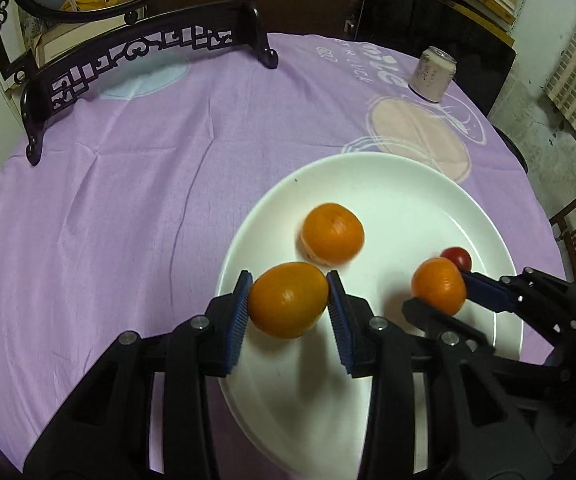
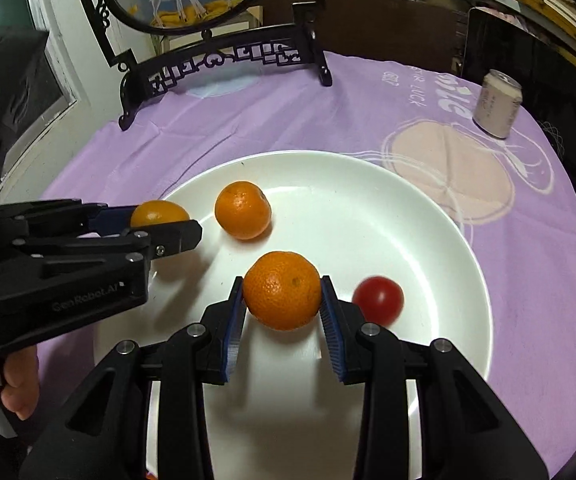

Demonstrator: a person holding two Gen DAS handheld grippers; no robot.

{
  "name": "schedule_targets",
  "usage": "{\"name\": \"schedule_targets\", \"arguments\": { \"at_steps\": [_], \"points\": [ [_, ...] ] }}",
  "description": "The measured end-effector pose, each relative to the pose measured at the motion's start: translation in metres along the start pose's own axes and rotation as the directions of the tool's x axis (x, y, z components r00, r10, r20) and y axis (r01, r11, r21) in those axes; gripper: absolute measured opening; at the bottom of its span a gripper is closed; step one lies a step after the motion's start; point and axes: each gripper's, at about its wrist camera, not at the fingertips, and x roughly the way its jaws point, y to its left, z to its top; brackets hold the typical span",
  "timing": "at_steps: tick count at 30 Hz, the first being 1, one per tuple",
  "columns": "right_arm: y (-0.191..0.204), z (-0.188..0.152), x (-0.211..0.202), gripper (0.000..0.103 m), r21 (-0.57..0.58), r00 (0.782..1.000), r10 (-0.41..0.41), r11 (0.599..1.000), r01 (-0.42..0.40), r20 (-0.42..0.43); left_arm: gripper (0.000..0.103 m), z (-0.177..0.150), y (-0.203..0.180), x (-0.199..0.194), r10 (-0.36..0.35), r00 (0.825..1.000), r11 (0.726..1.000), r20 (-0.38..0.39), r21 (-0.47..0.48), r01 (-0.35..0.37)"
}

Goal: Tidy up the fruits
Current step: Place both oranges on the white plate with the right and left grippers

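Fingers (image 1: 243, 308) of left gripper (image 1: 290, 306) clamping a mandarin (image 1: 288, 300) over white plate (image 1: 388, 184) near edge; right gripper (image 2: 281, 304) gripping another tangerine (image 2: 281, 290) mid-plate, cherry tomato (image 2: 380, 300) lying just rightward.

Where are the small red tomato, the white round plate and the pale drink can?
Small red tomato (image 2: 378, 300), right wrist view, its middle.
White round plate (image 2: 428, 216), right wrist view, bare inner surface.
Pale drink can (image 2: 496, 106), right wrist view, its side.

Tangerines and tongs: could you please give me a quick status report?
Left tongs shut on one tangerine, right tongs on another, both over white plate. Third tangerine, cherry tomato loose on plate. Nothing blocking.
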Motion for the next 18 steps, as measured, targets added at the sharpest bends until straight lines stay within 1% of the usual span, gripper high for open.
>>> {"name": "schedule_targets", "arguments": {
  "at_steps": [1,2,3,4,6,7,8,9,10,11,13,15,16,18],
  "points": [
    [0.001,0.001,0.002,0.037,-0.007,1.000,-0.005,1.000,0.005,0.004,0.039,0.001,0.000,0.001,-0.004,1.000,1.000,-0.001,-0.003,0.004],
    [0.002,0.002,0.002,0.040,-0.014,1.000,-0.014,1.000,0.014,0.007,0.044,0.004,0.001,0.002,-0.007,1.000,1.000,0.001,-0.008,0.007],
    [0.004,0.003,-0.001,0.044,-0.027,0.999,-0.040,0.999,0.041,0.020,0.051,0.006,0.001,0.000,-0.012,1.000,1.000,0.007,-0.013,0.012],
    [0.005,0.002,-0.006,0.048,-0.033,0.998,-0.058,0.998,0.059,0.034,0.063,0.007,0.001,-0.003,-0.014,1.000,1.000,0.017,-0.017,0.014],
    [0.008,0.001,-0.026,0.048,-0.046,0.995,-0.073,0.996,0.076,0.062,0.065,0.006,0.001,-0.022,-0.020,0.998,1.000,0.057,-0.019,0.021],
    [0.010,0.000,-0.039,0.051,-0.053,0.994,-0.074,0.995,0.079,0.081,0.066,0.004,0.001,-0.033,-0.029,0.997,1.000,0.076,-0.009,0.030],
    [0.012,-0.004,-0.053,0.058,-0.060,0.991,-0.081,0.994,0.088,0.103,0.069,-0.002,0.001,-0.049,-0.030,0.994,1.000,0.101,0.002,0.030],
    [0.014,-0.009,-0.065,0.058,-0.066,0.988,-0.094,0.993,0.102,0.123,0.069,-0.009,0.001,-0.065,-0.027,0.992,1.000,0.125,0.007,0.026],
    [0.017,-0.018,-0.083,0.058,-0.071,0.983,-0.117,0.989,0.128,0.142,0.070,-0.018,0.001,-0.079,-0.021,0.989,1.000,0.147,0.014,0.019],
    [0.020,-0.029,-0.097,0.058,-0.070,0.979,-0.136,0.987,0.148,0.154,0.078,-0.034,0.001,-0.097,-0.009,0.985,1.000,0.174,0.023,0.005],
    [0.028,-0.057,-0.123,0.059,-0.040,0.972,-0.162,0.984,0.171,0.170,0.086,-0.063,0.000,-0.121,0.010,0.976,0.999,0.216,0.033,-0.017],
    [0.037,-0.095,-0.141,0.059,-0.002,0.974,-0.137,0.990,0.139,0.182,0.086,-0.106,-0.001,-0.141,0.032,0.968,0.998,0.250,0.042,-0.044],
    [0.042,-0.111,-0.146,0.059,0.010,0.975,-0.121,0.993,0.121,0.185,0.086,-0.123,-0.001,-0.145,0.021,0.967,0.998,0.253,0.044,-0.033],
    [0.048,-0.133,-0.152,0.059,0.030,0.977,-0.116,0.993,0.112,0.178,0.086,-0.149,0.001,-0.150,-0.005,0.967,0.999,0.253,0.042,-0.006]
  ]
}}
